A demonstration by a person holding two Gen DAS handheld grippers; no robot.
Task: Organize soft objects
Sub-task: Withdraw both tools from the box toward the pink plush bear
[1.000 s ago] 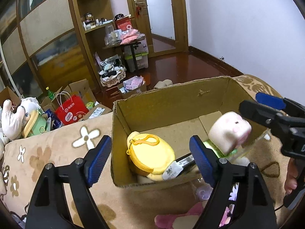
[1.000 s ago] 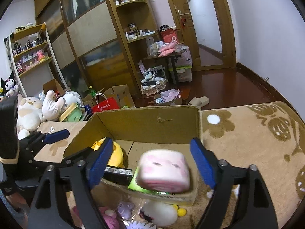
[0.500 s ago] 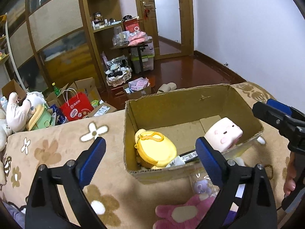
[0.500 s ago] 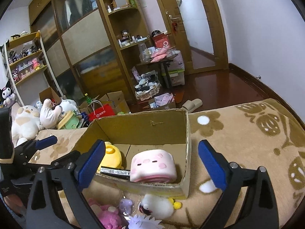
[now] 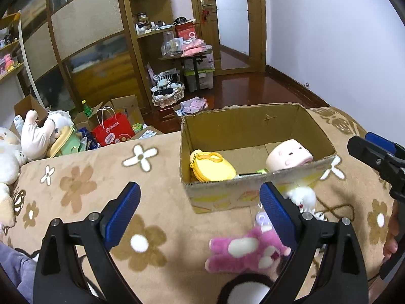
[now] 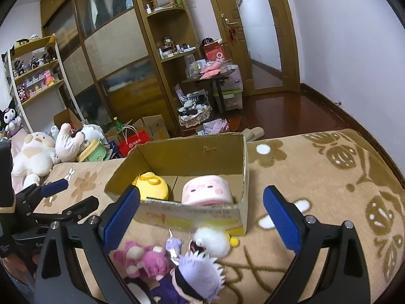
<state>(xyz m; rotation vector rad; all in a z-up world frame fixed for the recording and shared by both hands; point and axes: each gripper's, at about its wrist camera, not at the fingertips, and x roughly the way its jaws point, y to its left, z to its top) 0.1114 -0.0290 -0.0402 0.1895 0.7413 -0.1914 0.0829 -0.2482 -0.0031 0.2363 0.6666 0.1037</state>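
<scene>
The left gripper (image 5: 200,210) is fully spread, both blue pads apart with nothing between them. The right gripper (image 6: 201,215) is likewise spread wide and empty. Both hang above a tan blanket (image 6: 329,182) printed with brown and white flowers.

An open cardboard box (image 6: 192,152) stands on the blanket ahead of both grippers. Inside, a yellow plush pouch (image 5: 211,168) with an orange clip lies at the box's left end, and a pale pink block-shaped plush (image 6: 206,190) with a face lies at the right end, against the near wall. A dark flat item lies between them on the box floor; it is too hidden to identify.

Outside the box, on the blanket just in front of its near wall:
- a white round plush (image 6: 211,240) with a yellow part, touching or just beside the box corner
- a pink bear plush (image 5: 245,252) lying flat
- a doll with pale lilac hair (image 6: 200,276) nearest the right wrist camera
- a small lilac charm (image 6: 173,243) among them

Beyond the blanket, larger white plush toys (image 6: 35,154) and a red paper bag (image 5: 112,131) sit on the floor side
</scene>
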